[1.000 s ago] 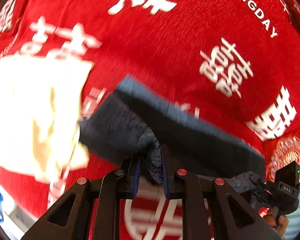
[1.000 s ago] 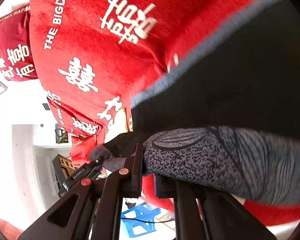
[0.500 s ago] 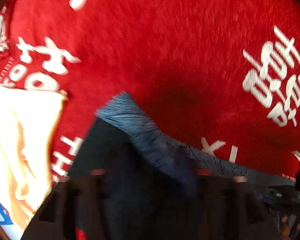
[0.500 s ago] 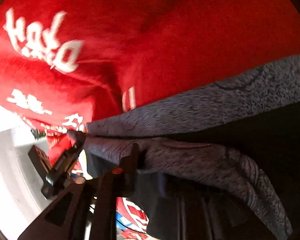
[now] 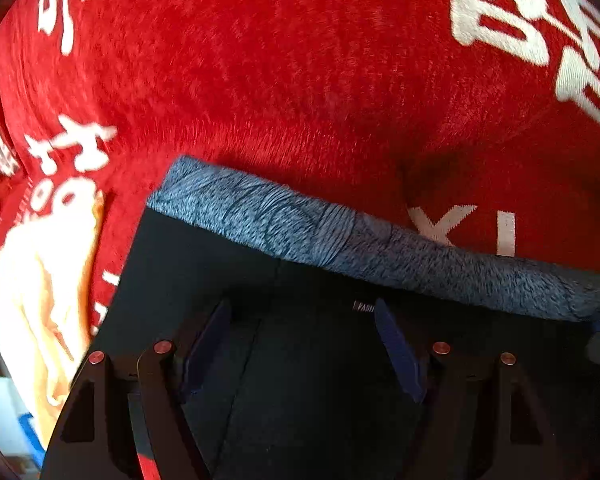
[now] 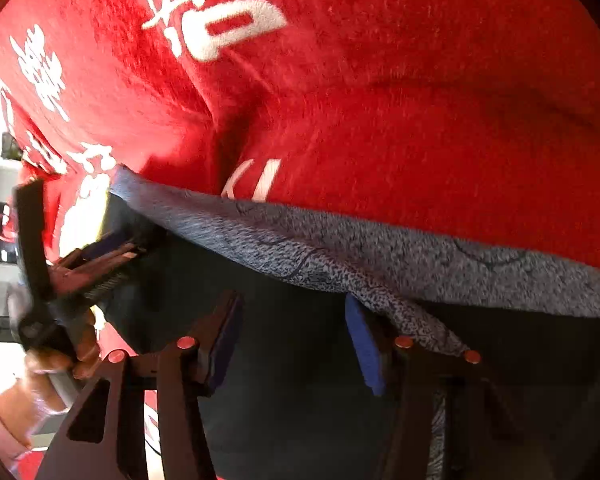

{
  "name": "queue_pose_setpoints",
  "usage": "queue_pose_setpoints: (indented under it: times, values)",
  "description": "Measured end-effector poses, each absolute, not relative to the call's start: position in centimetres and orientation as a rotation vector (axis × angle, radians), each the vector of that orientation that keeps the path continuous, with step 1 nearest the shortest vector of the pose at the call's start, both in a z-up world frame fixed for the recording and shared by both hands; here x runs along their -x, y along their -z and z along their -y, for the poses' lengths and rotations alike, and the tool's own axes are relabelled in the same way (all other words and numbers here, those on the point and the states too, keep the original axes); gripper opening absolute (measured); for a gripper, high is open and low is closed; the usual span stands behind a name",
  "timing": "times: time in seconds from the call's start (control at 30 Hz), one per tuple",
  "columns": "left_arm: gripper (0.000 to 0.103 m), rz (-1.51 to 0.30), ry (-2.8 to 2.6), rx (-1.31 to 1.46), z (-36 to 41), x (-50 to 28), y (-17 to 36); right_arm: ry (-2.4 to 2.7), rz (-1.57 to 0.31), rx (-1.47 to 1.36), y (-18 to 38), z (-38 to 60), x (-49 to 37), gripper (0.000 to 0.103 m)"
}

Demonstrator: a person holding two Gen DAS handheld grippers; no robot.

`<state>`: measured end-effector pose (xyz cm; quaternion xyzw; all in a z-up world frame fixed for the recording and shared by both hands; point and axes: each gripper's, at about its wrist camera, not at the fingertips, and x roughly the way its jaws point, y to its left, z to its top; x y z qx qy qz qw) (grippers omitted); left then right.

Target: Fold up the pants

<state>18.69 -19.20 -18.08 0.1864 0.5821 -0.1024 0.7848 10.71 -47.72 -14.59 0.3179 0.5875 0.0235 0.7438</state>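
Releasing: both hand-held grippers, left (image 5: 300,344) and right (image 6: 292,340), gape empty over the pants (image 5: 300,400); smooth near waistband (image 5: 340,236).

On the red cloth (image 5: 300,80) we read white letters "XI" (image 5: 464,228) just beyond the waistband, and large white Chinese characters (image 5: 540,28) we cannot make out. A small tag on the pants (image 5: 362,306) is too blurred to read.

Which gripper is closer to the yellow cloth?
Left. The left gripper hangs over the pants beside the yellow cloth; the right gripper is farther along the waistband.
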Motion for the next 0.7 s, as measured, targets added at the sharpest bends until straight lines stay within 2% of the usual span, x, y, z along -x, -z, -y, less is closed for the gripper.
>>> queue_pose_setpoints:
  times: [0.07, 0.2, 0.47, 0.7]
  values:
    - [0.075, -1.286, 0.259, -0.385, 19.2, -18.2, 17.4, -0.049, -1.268, -0.724, 13.7, 48.2, -10.4, 0.059]
    - [0.075, -1.291, 0.322, -0.397, 19.0, -15.5, 14.8, -0.032, -1.204, -0.751, 10.9, 49.0, -7.3, 0.07]
    - [0.075, -1.34, 0.553, -0.423, 21.9, -7.6, 11.5, 0.117, -1.155, -0.885, 8.6, 50.3, 3.0, 0.07]
    - [0.075, -1.35, 0.773, -0.474, 25.8, 0.4, 11.2, 0.4, -1.111, -1.035, 8.8, 50.6, 16.7, 0.07]
